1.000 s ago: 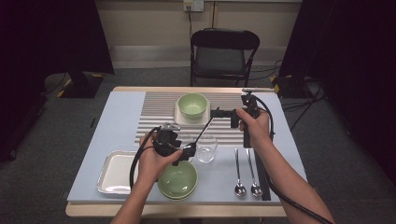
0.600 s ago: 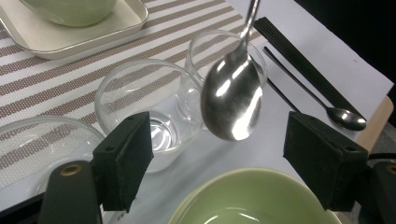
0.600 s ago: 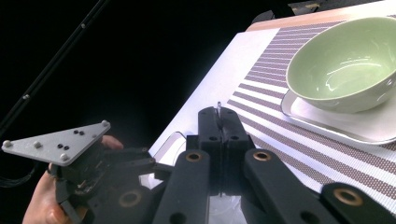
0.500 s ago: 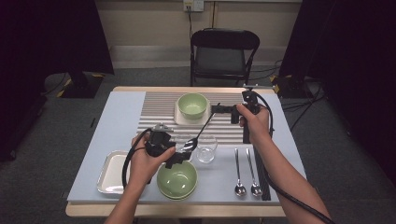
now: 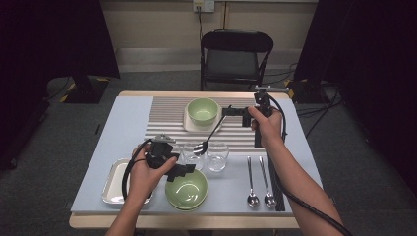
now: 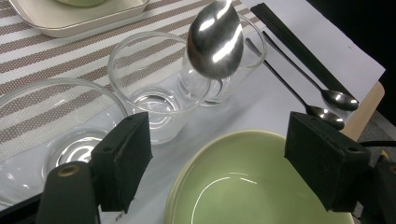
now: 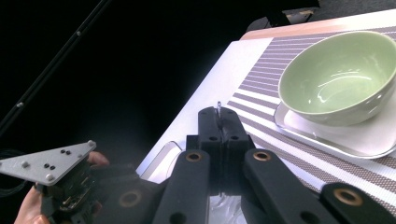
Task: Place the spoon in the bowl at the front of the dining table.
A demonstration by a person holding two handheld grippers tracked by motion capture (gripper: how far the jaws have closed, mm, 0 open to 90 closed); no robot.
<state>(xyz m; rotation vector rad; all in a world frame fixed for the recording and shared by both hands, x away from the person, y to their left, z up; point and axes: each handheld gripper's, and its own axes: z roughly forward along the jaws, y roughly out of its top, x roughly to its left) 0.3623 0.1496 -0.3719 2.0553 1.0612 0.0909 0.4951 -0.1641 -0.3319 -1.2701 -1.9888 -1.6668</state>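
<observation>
Steel spoon [image 5: 209,137] pinched in the right tool [image 5: 230,111]; left tool [image 6: 219,158] spread wide over the green bowl [image 6: 243,186].

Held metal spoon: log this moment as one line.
right gripper: shut on metal spoon | spoon bowl: above clear glass tumbler | left gripper: open above green bowl

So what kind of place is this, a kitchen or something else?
Most likely a recording studio or lab, not a kitchen. Black curtains hang on both sides, a folding chair stands on grey carpet behind the table, and the bowls, glasses and spoons are laid out neatly as for a test.
</observation>
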